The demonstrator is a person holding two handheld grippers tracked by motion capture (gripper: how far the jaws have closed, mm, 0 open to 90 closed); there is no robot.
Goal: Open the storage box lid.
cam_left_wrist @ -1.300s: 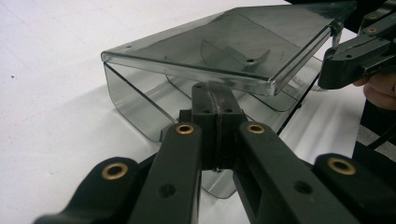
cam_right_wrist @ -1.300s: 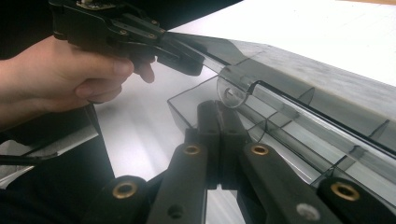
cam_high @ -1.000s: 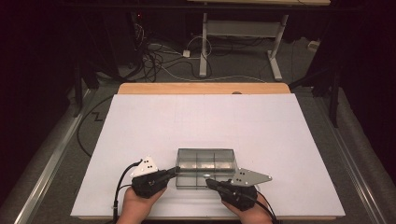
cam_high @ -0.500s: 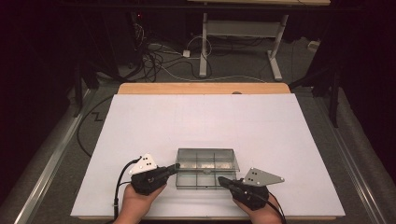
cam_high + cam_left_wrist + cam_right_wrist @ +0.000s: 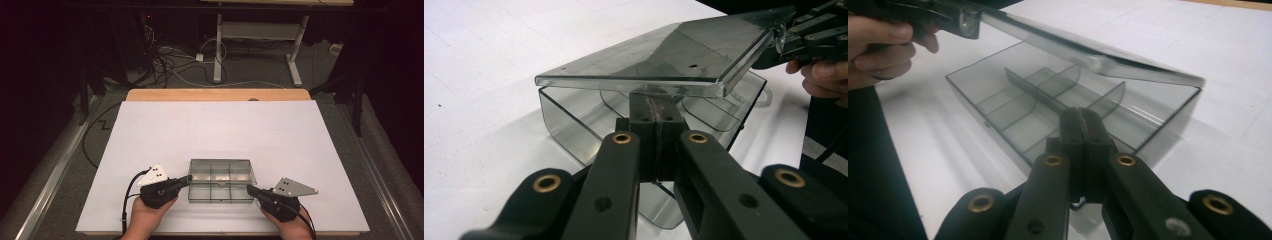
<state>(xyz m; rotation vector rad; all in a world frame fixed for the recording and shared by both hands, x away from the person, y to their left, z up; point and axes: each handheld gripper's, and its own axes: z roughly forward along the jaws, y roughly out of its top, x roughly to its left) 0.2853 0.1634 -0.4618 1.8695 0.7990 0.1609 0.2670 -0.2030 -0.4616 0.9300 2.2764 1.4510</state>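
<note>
A clear plastic compartment box (image 5: 220, 194) sits near the table's front edge, its inside split by dividers (image 5: 1048, 100). Its lid (image 5: 222, 169) is lifted and tilted. My left gripper (image 5: 189, 180) is shut, with nothing between the jaws. Its tip (image 5: 656, 107) sits just under the lid's (image 5: 664, 55) near edge at the box's left side. My right gripper (image 5: 248, 188) is shut and empty by the box's right front corner, pointing at the box wall (image 5: 1081, 120). From the right gripper view, the lid (image 5: 1088, 55) reaches up to the left gripper (image 5: 948, 17).
The box stands on a white table sheet (image 5: 215, 130) with a wooden strip (image 5: 215, 94) along its far edge. Cables (image 5: 175, 60) and desk legs (image 5: 295, 55) lie on the dark floor beyond. A hand (image 5: 150, 220) holds each gripper at the front edge.
My right gripper has slid to the right, from the box's front towards its right front corner. The left gripper and the box have stayed put.
</note>
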